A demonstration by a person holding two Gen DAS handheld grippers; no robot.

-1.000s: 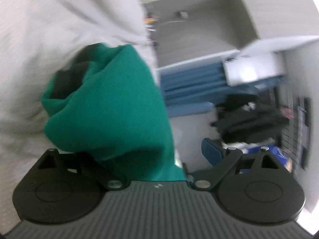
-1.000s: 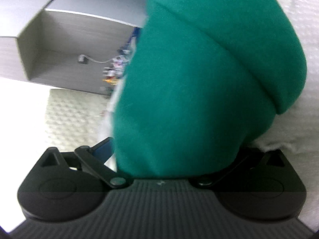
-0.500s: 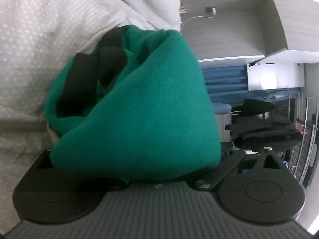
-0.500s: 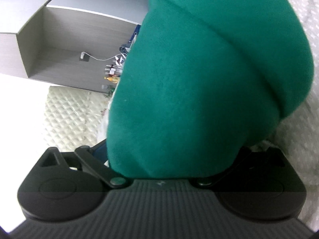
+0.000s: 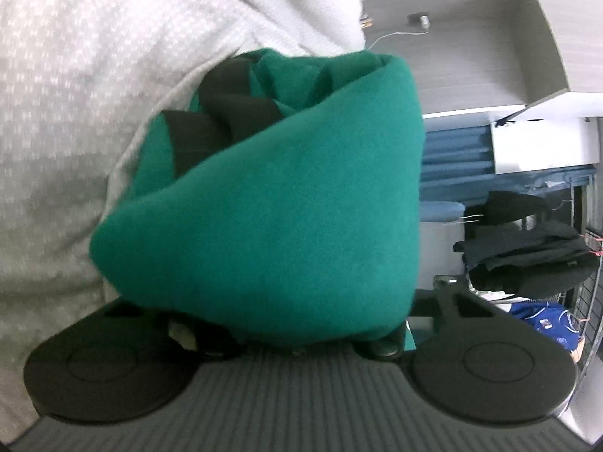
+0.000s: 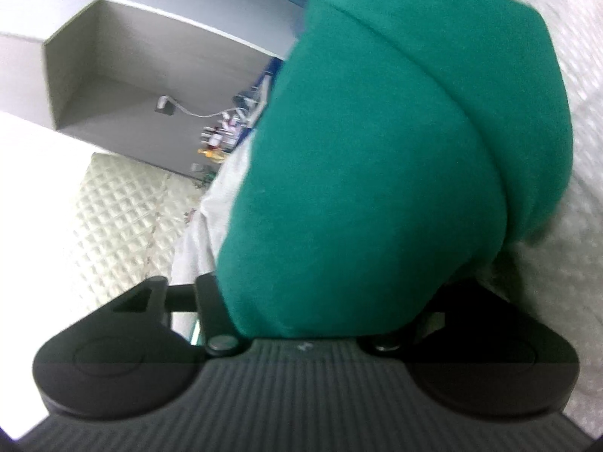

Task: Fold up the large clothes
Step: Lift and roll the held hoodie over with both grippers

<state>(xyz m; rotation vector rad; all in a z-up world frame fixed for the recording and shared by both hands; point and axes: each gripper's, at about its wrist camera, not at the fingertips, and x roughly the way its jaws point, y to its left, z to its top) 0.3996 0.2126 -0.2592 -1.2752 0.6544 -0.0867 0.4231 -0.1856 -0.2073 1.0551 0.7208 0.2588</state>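
A white textured bed cover (image 5: 75,120) fills the left of the left wrist view and the right edge of the right wrist view, and on it lies the task's thing, a green garment (image 5: 286,203), already gathered into a thick, rounded bundle. Several stacked layers are seen at its open end, where black bands (image 5: 211,128) are tucked between the green folds, so most of the folding is judged to be done; what is left appears to be a last tidy or the setting aside of the bundle, though the flat size of the garment cannot be told. A grey open cabinet (image 5: 490,45) and dark clothes on a rack (image 5: 527,248) are seen beyond, well apart from the bundle. The left gripper (image 5: 297,324) is pushed against the near end of the bundle and its jaws are closing with green cloth between them; the fingertips are hidden by the cloth, so a firm grip cannot be confirmed. The right gripper (image 6: 301,324) is likewise closing, cloth between its hidden jaws.
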